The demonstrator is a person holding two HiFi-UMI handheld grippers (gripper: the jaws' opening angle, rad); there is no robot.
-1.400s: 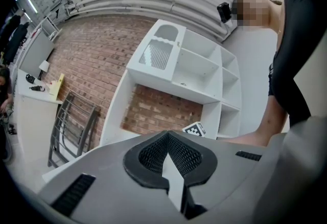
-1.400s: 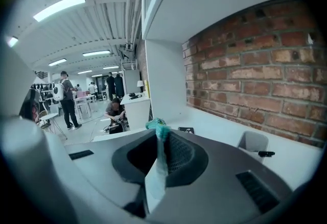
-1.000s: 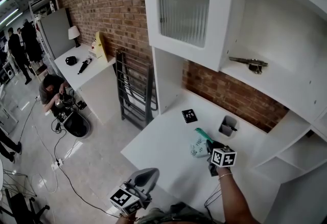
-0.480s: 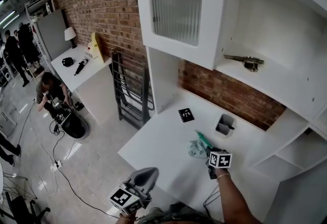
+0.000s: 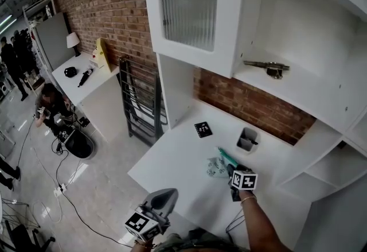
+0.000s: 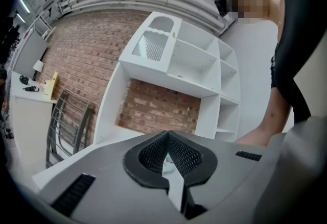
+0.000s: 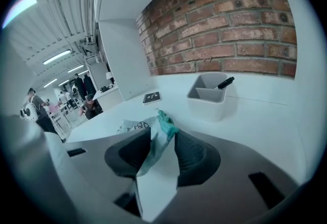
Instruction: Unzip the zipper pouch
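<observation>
Zipper pouch (image 5: 217, 166): pale patterned fabric with a teal zip edge, lying on the white desk (image 5: 178, 159) near the grey pen holder (image 5: 248, 140). Right gripper (image 7: 162, 139): jaws just opening, now apart, the pouch's teal edge lies loose between them. Left gripper (image 6: 167, 154): jaws closed, empty, held off the desk's front edge.

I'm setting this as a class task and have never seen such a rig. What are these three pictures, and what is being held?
A person holds a two-jaw tool in each hand. One picture comes from a head camera looking down; the other two come from cameras riding on the tools. On the white desk lie a zipper pouch, a grey pen holder and a small black card. The left hand-held gripper is shut and empty. The right hand-held gripper has just been opening, with the pouch's teal edge between its jaws.
</observation>
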